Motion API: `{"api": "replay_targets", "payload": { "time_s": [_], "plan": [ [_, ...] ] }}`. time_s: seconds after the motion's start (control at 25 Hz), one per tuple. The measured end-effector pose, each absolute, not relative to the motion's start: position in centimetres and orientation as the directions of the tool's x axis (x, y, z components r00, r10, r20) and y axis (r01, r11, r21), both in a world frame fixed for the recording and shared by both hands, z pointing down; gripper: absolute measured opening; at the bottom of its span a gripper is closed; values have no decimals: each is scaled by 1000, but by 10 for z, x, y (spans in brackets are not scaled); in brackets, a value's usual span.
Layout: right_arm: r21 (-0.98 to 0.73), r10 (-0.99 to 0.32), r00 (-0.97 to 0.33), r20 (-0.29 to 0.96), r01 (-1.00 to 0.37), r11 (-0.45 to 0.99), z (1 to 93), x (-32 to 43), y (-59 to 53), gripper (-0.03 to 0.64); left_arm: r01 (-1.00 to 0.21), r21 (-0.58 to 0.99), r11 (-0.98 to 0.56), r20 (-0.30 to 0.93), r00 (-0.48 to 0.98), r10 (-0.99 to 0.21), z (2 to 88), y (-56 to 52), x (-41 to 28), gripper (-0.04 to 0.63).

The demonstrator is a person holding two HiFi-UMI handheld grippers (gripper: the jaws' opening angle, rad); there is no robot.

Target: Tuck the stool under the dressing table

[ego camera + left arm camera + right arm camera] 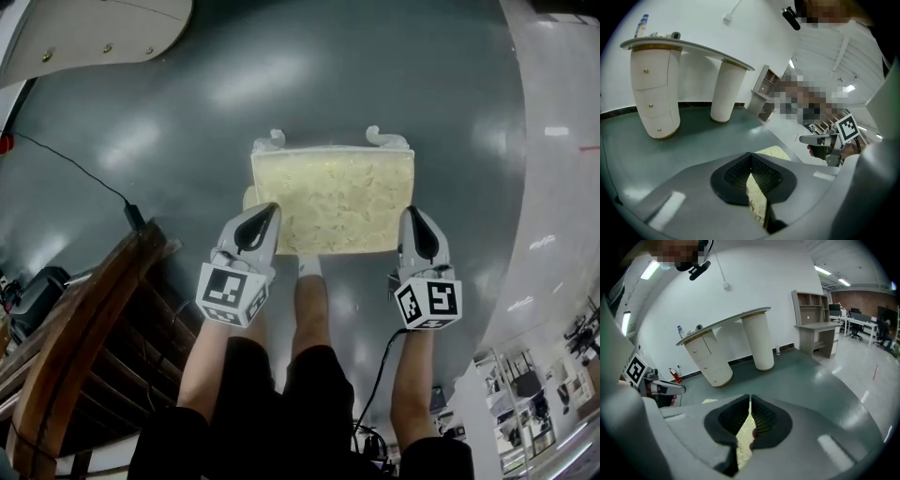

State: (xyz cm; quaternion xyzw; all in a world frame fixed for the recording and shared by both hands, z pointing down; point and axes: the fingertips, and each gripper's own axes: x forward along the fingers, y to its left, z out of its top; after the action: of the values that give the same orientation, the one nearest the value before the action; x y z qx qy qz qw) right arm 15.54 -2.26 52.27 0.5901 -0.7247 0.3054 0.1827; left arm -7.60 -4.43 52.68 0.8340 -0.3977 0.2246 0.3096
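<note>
The stool has a cream patterned cushion and white scrolled feet, and it stands on the grey floor in front of me. My left gripper is shut at its near left corner. At the near right corner is my right gripper, also shut. Neither holds anything. The cushion shows just below the closed left gripper, and the cushion shows under the shut right gripper. I cannot tell whether the tips touch it. The cream dressing table stands further off, to the left.
A dark wooden piece of furniture stands close at my left, with a black cable running across the floor beside it. A wooden desk with shelves stands to the right of the dressing table. The person's legs are just behind the stool.
</note>
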Motion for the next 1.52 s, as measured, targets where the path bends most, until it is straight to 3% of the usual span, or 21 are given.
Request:
{"api": "replay_targets", "payload": {
  "time_s": [0.52,0.76,0.96,1.08,1.28,1.52],
  "plan": [
    [-298,-762,-260,593,-950,93,575,170,-23,37,-822,367,-436,637,563,-527,582,-39,-88,18],
    [-293,-735,-253,629,-953,77,594,182,-21,92,-826,393,-403,637,561,-529,591,-40,-92,162],
    [-356,-721,-299,625,-931,77,607,189,-19,191,-832,416,-367,651,554,-518,607,-41,-97,235],
    [-398,-701,-328,633,-915,69,620,192,-16,255,-838,434,-332,658,546,-519,616,-41,-100,314],
    [-487,-689,-368,624,-873,26,639,198,-15,301,-842,465,-272,661,535,-526,630,-42,-102,439],
    [-538,-667,-411,622,-843,18,653,197,-14,313,-837,482,-258,675,543,-500,647,-38,-100,469]
  ]
}}
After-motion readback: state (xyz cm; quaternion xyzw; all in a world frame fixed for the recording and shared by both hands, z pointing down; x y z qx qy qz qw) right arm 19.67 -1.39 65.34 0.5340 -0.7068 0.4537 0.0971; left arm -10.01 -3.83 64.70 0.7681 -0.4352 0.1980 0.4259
